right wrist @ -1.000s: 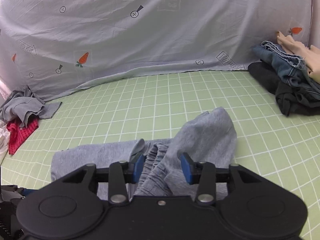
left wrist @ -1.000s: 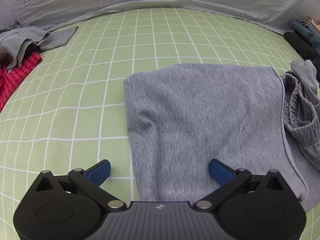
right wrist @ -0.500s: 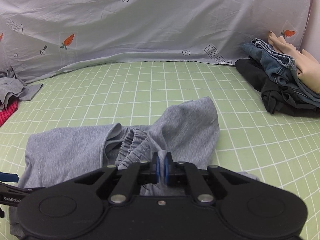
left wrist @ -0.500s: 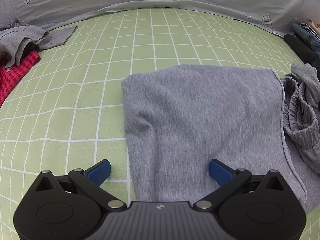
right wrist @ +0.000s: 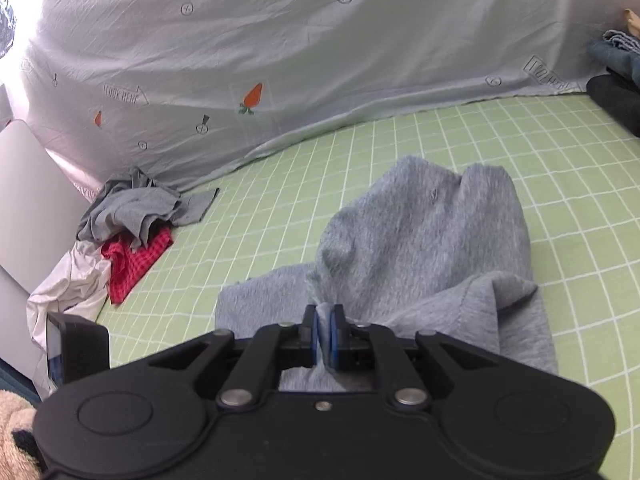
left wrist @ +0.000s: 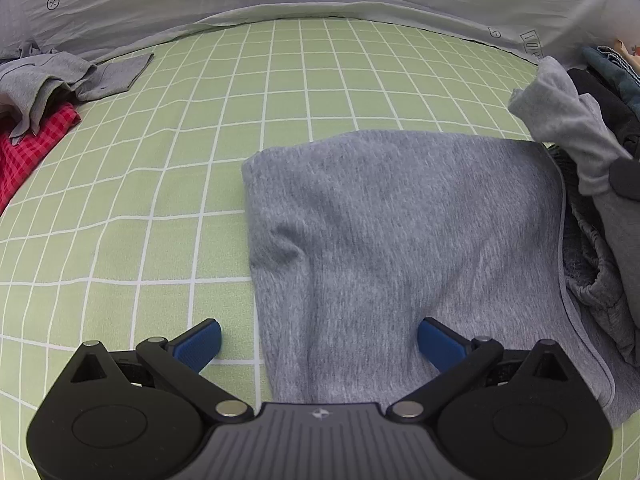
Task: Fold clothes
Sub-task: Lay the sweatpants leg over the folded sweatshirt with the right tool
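A grey fleece garment (left wrist: 400,232) lies partly folded on the green checked sheet (left wrist: 160,200). My left gripper (left wrist: 318,340) is open, low over the garment's near edge, with its fingers on either side of the cloth's left part. My right gripper (right wrist: 325,334) is shut on a fold of the same grey garment (right wrist: 424,240) and holds that part lifted off the sheet. In the left wrist view the lifted part (left wrist: 568,120) hangs at the right edge.
A heap of grey (right wrist: 132,212), red checked (right wrist: 132,260) and white (right wrist: 68,284) clothes lies at the far left. Dark folded clothes (right wrist: 612,96) are stacked at the far right. A pale printed sheet (right wrist: 280,60) hangs behind the bed.
My right gripper closed on a fold of the grey garment, lifted it and swung left. The left gripper stayed open and almost still.
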The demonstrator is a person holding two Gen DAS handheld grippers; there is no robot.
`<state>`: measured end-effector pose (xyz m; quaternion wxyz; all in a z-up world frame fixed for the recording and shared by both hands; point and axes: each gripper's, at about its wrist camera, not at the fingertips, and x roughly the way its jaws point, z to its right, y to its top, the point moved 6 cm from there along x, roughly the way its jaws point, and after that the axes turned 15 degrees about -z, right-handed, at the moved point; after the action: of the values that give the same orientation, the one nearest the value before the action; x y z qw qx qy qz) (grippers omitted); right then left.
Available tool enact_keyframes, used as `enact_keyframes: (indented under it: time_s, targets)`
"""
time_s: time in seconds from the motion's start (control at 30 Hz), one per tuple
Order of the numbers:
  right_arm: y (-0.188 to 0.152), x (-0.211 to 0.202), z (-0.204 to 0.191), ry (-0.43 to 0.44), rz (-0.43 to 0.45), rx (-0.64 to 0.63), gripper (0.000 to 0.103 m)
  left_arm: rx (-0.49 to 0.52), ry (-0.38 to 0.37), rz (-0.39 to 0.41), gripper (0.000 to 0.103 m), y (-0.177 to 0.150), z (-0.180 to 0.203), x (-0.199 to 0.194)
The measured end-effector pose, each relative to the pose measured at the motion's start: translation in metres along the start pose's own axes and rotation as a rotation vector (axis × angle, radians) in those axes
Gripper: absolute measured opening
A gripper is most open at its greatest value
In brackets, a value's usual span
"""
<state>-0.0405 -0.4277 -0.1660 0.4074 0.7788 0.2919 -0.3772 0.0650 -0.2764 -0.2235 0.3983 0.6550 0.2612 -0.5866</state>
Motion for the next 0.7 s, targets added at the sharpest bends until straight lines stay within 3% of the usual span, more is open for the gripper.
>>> enact_keyframes:
  time_s: [0.07, 0.13, 0.2, 0.27, 0.43, 0.47, 0.5, 0.57, 0.7]
  targets:
    - [-0.009, 0.01, -0.003, -0.002, -0.048, -0.007, 0.01, -0.001, 0.0, -0.003, 0.103, 0.0, 0.0, 0.0]
    - [-0.007, 0.0, -0.003, -0.01, -0.007, -0.008, 0.013, -0.003, 0.0, -0.007, 0.103, 0.0, 0.0, 0.0]
    - [-0.002, -0.019, -0.002, -0.026, 0.069, -0.013, 0.04, -0.008, 0.006, -0.015, 0.103, 0.001, -0.001, -0.001]
    - [0.003, -0.034, 0.006, -0.062, 0.128, 0.0, 0.046, -0.012, 0.02, -0.019, 0.103, 0.003, -0.002, -0.003]
    - [0.012, -0.063, 0.044, -0.205, 0.229, 0.08, 0.046, -0.026, 0.038, 0.043, 0.103, 0.013, -0.004, -0.02]
    - [0.014, -0.069, 0.051, -0.234, 0.249, 0.096, 0.043, -0.033, 0.03, 0.056, 0.103, 0.015, -0.004, -0.024]
    - [0.011, -0.065, 0.061, -0.262, 0.228, 0.116, 0.034, -0.039, 0.024, 0.067, 0.103, 0.018, -0.005, -0.027]
    - [0.002, -0.056, 0.074, -0.26, 0.18, 0.152, 0.023, -0.045, 0.015, 0.087, 0.103, 0.024, -0.004, -0.033]
    - [-0.014, -0.044, 0.075, -0.2, 0.13, 0.167, 0.02, -0.035, 0.0, 0.099, 0.103, 0.034, 0.003, -0.038]
